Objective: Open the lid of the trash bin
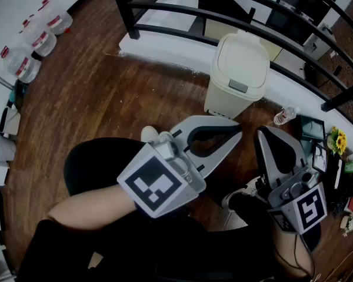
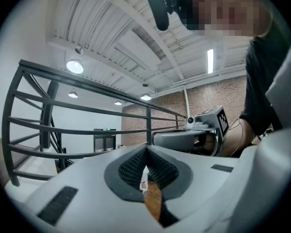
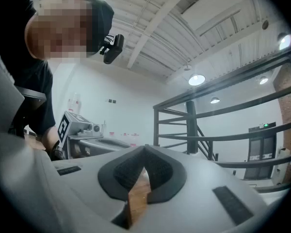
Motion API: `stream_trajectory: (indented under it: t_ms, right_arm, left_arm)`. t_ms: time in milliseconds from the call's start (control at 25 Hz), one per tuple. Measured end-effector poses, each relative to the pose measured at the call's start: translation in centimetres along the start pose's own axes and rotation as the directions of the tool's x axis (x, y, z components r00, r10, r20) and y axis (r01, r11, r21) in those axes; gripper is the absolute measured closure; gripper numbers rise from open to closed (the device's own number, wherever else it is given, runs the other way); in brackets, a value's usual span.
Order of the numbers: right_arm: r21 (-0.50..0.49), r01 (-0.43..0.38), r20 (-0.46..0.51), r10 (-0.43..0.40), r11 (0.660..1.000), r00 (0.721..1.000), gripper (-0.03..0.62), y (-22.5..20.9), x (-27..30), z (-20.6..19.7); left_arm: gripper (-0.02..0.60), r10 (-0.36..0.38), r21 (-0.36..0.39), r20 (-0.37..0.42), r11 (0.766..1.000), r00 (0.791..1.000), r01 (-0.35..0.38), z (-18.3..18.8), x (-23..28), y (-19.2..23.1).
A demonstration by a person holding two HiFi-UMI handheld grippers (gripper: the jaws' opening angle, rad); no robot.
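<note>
The cream plastic trash bin [image 1: 238,75] hides part of the lowest black metal rail [image 1: 170,31]; small clutter [image 1: 348,168] at the right edge of the wooden floor [image 1: 106,87] is cut off

Your right gripper [image 3: 144,150] points up past the black railing [image 3: 189,125], its jaws meeting at the tips with nothing between them. Below the tips, wooden floor [image 3: 137,200] shows through the gap. Left of the railing sits your left gripper [image 3: 94,142], its marker cube [image 3: 63,125] facing you.
</note>
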State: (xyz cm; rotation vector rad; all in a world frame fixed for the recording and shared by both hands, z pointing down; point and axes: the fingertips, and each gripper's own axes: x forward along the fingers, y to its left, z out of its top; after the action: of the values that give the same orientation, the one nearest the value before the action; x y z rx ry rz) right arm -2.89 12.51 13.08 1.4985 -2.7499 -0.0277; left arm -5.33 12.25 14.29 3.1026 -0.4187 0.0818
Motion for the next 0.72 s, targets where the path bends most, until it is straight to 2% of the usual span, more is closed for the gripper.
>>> stream_trajectory:
  t_ms: [160, 280, 480, 720]
  right_arm:
    - [-0.016, 0.007, -0.023, -0.008, 1.0, 1.0, 0.574, -3.0, 1.9, -0.2]
    - [-0.006, 0.031, 0.005, -0.031, 1.0, 1.0, 0.574, -6.1, 3.5, 0.3]
    - [-0.036, 0.04, -0.021, -0.04, 0.999, 0.999, 0.574, -10.7, 5.7, -1.0]
    - [-0.066, 0.041, -0.033, -0.043, 0.997, 0.999, 0.574, -15.5, 8.2, -2.5]
  left_arm:
    - [0.549, 0.024, -0.037, -0.004, 0.999, 1.0, -0.024, 0.4, 2.2, 3.4]
    - [0.549, 0.037, -0.03, -0.008, 0.999, 0.999, -0.037, 0.4, 4.5, 5.8]
    - [0.549, 0.049, -0.03, -0.045, 0.998, 0.998, -0.051, -0.9, 8.3, 9.5]
    - [0.549, 0.046, -0.002, -0.042, 0.999, 0.998, -0.046, -2.3, 13.2, 13.6]
